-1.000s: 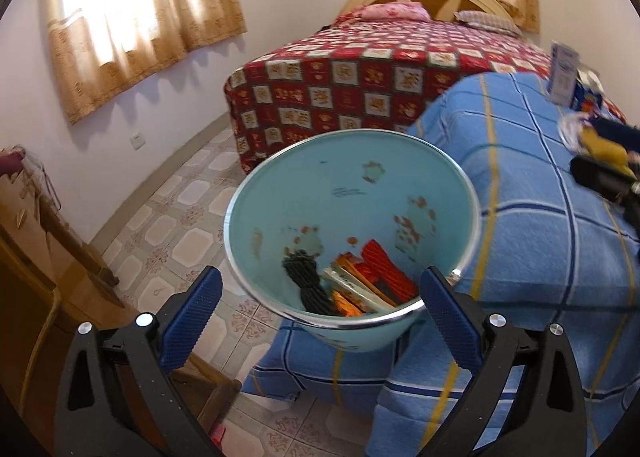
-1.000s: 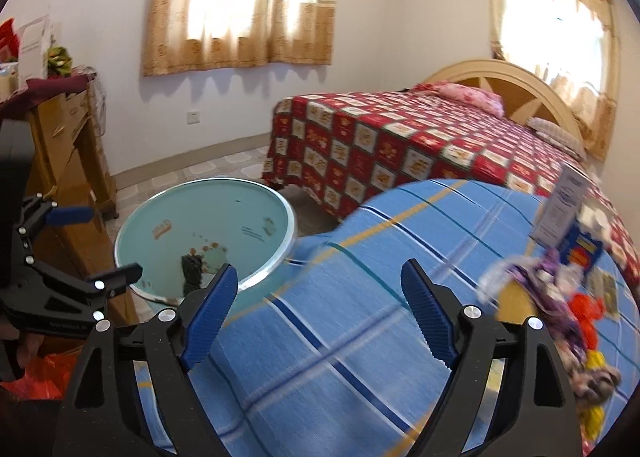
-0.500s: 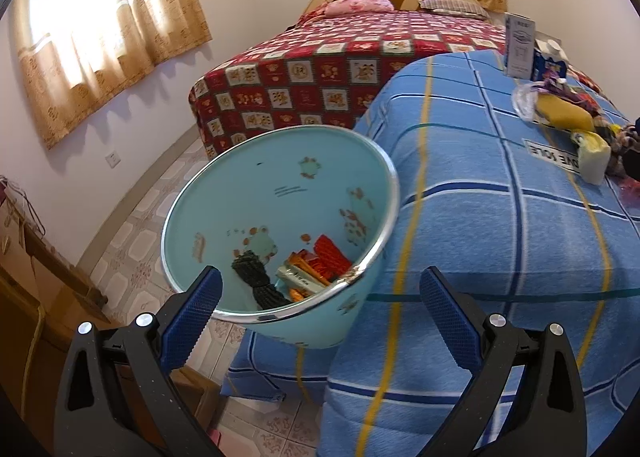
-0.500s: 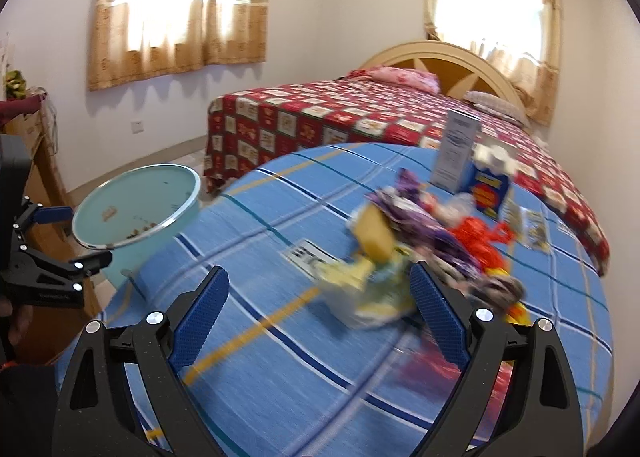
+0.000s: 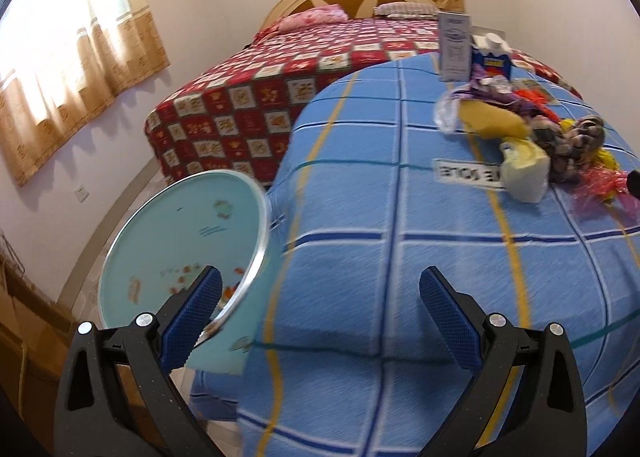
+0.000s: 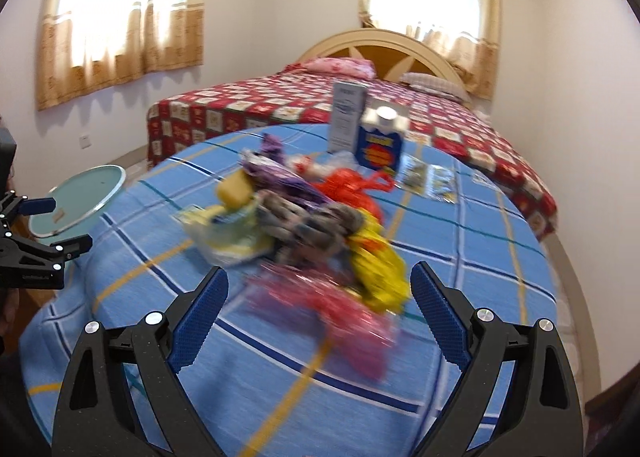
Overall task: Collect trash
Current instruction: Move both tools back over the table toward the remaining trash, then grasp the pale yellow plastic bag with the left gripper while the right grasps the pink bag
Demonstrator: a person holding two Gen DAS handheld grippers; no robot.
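Two black grippers with blue ribbed pads are in my hands; my right gripper (image 6: 319,309) has its jaws spread wide with nothing pressed between the pads, and it hangs above the near edge of a heap of trash (image 6: 304,217) on the round table under a blue checked cloth (image 6: 460,257); the heap is blurred, but I can make out a pink crinkly wrapper (image 6: 332,309) nearest the pads, a yellow wrapper (image 6: 380,269), an orange plastic bag (image 6: 352,189) and purple wrappers (image 6: 276,173); behind the heap a tall white box (image 6: 347,117) and a blue carton with a white cap (image 6: 381,141) stand upright; my left gripper (image 5: 320,321) is also spread apart and empty; a pale blue round bin with a metal rim (image 5: 176,249) sits just beside the table's left edge, some scraps lying in its bottom; a bed with a red patterned cover (image 5: 280,77) lies beyond the table.
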